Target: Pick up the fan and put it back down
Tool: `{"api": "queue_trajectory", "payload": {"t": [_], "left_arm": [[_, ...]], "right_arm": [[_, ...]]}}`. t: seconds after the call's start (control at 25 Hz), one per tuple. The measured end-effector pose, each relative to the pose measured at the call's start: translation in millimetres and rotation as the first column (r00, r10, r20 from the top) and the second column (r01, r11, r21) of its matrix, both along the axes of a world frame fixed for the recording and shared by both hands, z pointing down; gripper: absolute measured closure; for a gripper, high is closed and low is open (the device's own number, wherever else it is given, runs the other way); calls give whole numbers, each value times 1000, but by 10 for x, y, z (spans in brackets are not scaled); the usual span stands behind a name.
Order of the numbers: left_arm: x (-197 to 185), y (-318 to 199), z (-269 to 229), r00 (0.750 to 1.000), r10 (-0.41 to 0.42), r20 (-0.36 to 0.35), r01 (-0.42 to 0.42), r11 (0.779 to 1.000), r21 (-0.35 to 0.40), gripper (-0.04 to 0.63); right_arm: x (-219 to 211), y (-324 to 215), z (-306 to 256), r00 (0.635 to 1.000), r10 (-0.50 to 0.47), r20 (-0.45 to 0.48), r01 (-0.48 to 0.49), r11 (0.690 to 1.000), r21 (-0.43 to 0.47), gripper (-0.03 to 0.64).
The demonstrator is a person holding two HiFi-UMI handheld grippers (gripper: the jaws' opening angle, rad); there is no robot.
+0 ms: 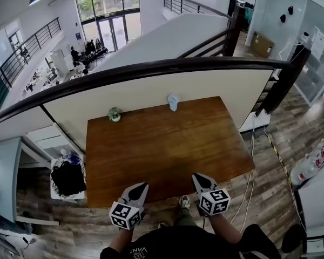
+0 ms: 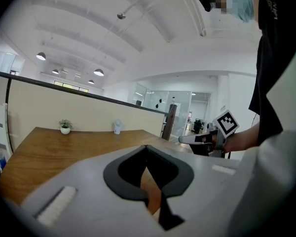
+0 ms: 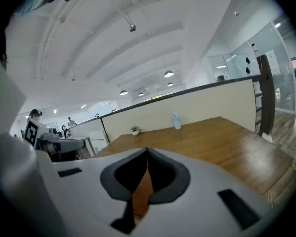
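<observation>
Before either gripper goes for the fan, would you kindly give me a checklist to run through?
1. Is the fan upright at the far edge of the table: ok.
2. Is the potted plant apart from the fan: ok.
3. Is nothing lying between the grippers and the fan: ok.
4. Is the left gripper open for a grasp: not ok, fingers together, empty.
5. Is the right gripper open: not ok, fingers together, empty.
6. Are the grippers at the fan: not ok, both at the near edge.

The fan [image 1: 173, 102], small and pale bluish-white, stands upright at the far edge of the wooden table [image 1: 167, 150], close against the cream wall [image 1: 151, 93], apart from a little potted plant [image 1: 114, 114] to its left.
</observation>
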State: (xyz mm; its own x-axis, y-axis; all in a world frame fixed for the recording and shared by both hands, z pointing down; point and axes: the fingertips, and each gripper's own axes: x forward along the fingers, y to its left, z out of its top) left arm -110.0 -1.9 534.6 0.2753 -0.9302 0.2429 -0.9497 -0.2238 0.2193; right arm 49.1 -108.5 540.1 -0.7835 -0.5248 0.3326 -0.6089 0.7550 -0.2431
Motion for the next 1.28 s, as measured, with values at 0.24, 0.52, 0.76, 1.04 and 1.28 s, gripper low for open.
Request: {"api": "queue_trajectory", "payload": {"t": [0.24,0.52,0.76,1.04,1.28], "left_arm": [[59,162,22,999,35,-4,-35,999,5,583],[112,214,69,999,53,-10,-53,999,6,584],[181,217,92,998,68,-14,-68,998,10,583],[218,173,97,997,75,-15,-75,997,7,583],[239,124,89,997,78,-16,-78,997,3,583]], "right_arm": [[76,278,56,1000,13,-14,-14,1000,-9,603],[153,451,146,999,28,-42,-29,999,-27,604],[223,492,164,998,41,-49,-42,999,-31,604],[232,479,153,998,36,-49,-38,999,-32,604],[246,429,148,998,37,-50,-38,999,-33,604]]}}
